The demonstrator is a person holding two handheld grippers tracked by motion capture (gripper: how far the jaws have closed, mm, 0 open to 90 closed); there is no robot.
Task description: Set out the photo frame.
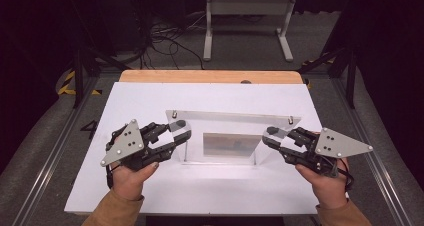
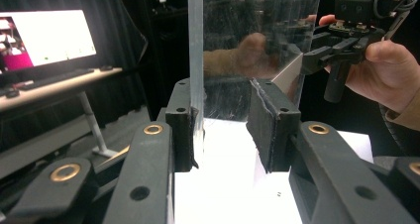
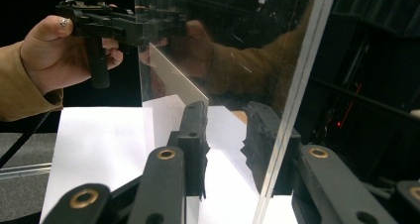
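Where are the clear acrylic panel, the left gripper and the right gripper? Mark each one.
clear acrylic panel (image 1: 235,120): high view, on its flat top sheet.
left gripper (image 1: 181,132): high view, midway between its fingertips at the panel's left corner.
right gripper (image 1: 270,136): high view, midway between its fingertips at the panel's right corner.

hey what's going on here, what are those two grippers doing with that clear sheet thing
A person is holding a two-jaw gripper in each hand at a white table. Between them stands a clear acrylic panel on small legs. The left gripper has its jaws on either side of the panel's left edge, and the right gripper straddles the right edge. In both gripper views the jaws are apart, with the panel edge against one jaw, so neither is clamped yet. The panel looks level.
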